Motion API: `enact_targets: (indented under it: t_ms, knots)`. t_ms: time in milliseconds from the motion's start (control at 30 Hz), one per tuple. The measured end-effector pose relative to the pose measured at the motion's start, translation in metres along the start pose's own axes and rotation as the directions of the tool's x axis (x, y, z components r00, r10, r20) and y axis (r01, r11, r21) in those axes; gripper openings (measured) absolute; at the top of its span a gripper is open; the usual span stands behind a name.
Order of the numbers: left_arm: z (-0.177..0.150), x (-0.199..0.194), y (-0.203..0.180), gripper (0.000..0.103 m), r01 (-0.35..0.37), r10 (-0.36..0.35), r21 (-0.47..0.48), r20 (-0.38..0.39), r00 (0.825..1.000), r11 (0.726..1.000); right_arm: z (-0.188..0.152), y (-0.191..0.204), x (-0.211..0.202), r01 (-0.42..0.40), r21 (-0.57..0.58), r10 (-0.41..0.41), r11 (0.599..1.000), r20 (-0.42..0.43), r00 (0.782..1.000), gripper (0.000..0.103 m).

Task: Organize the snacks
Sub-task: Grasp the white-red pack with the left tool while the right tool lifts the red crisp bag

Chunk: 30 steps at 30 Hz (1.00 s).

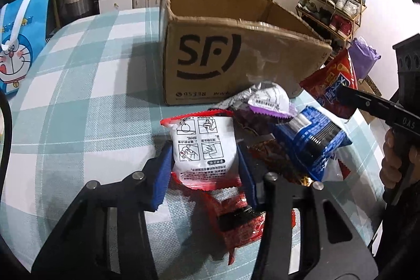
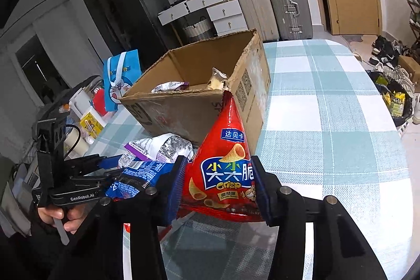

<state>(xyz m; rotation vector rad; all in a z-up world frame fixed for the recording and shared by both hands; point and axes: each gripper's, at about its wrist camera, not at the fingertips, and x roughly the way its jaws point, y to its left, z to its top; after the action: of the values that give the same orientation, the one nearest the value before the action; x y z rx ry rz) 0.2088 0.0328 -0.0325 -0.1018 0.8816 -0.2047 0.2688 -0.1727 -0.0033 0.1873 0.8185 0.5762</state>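
Checked teal tablecloth (image 2: 328,101) fills both views; an open SF cardboard box (image 1: 223,54) sits upper centre. Right gripper (image 2: 219,188), lower centre, pinches a red crisp bag (image 2: 223,175). Left gripper (image 1: 204,164) clamps a white snack packet (image 1: 202,148) beside the snack pile (image 1: 288,127).

Right hand-held gripper (image 2: 219,190) apparently clamps red crisp bag (image 2: 223,175) beside cardboard box (image 2: 194,106).

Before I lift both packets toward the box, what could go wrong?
1. The white packet with red edges sits on other red wrappers; lifting may drag them.
2. The red triangular crisp bag is puffy and could slip or crush.
3. The brown cardboard box has a raised wall that may snag it.
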Motion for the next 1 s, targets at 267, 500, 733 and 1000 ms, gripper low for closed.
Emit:
enact_targets:
  t_ms: [267,500,733,1000]
  knots:
    - [0.006,-0.025,0.004,0.044,-0.008,0.008,-0.015,0.055,0.998,1.000,0.003,0.007,-0.012,-0.007,-0.021,0.008,1.000,0.020,1.000,0.048]
    - [0.011,-0.054,0.001,0.044,-0.009,0.011,-0.022,0.110,0.994,1.000,0.007,0.015,-0.027,-0.026,-0.035,0.028,0.999,0.058,0.998,0.048]
    - [0.014,-0.079,-0.003,0.044,0.003,0.002,-0.029,0.154,0.988,1.000,0.011,0.025,-0.049,-0.052,-0.052,0.059,0.997,0.136,0.989,0.048]
    - [0.023,-0.106,-0.004,0.044,0.021,-0.013,-0.033,0.207,0.978,0.999,0.017,0.039,-0.061,-0.065,-0.068,0.077,0.996,0.196,0.978,0.048]
